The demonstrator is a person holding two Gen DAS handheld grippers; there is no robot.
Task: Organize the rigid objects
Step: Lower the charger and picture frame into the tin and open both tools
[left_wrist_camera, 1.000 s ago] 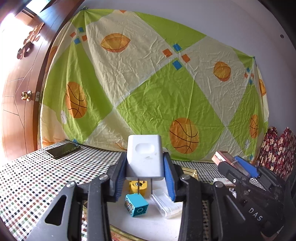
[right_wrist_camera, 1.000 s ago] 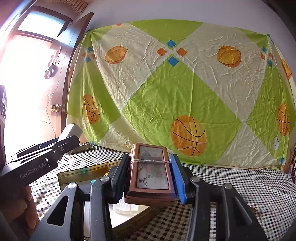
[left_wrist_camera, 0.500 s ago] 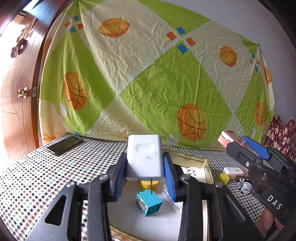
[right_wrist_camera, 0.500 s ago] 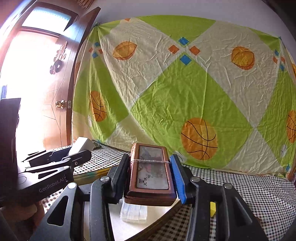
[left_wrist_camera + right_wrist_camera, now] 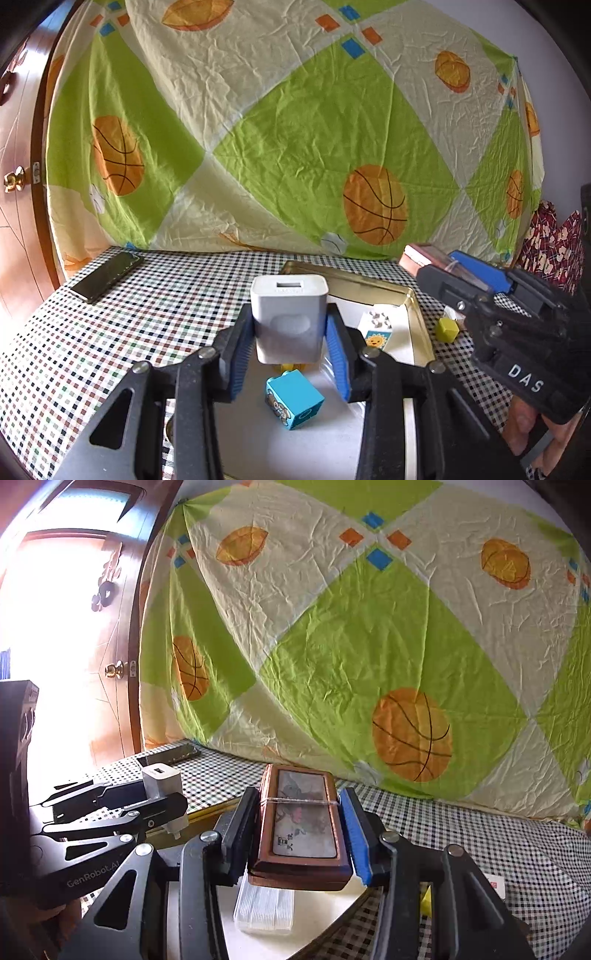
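On the far left of the checked worktop (image 5: 110, 332) lies a dark phone (image 5: 107, 276), well apart from everything else. Next comes the left gripper (image 5: 290, 354), closed on a white charger (image 5: 289, 317) and holding it above the gold tray (image 5: 415, 314). The charger looks hard, smooth and light, so it could slip; the 2 flat sides are the best place to hold it. Down in the tray sit a blue block (image 5: 293, 402), a clear plastic box (image 5: 264, 908) and a white block (image 5: 378, 328) with a sun on it. Just right of the tray, on the worktop, is a small yellow cube (image 5: 448, 329). On the right, the right gripper (image 5: 300, 834) is closed on a brown box (image 5: 301, 830) with a picture lid and a thin band around it. That box looks stiff and a bit heavier, and its long sides give a good hold. It hangs over the tray's edge.
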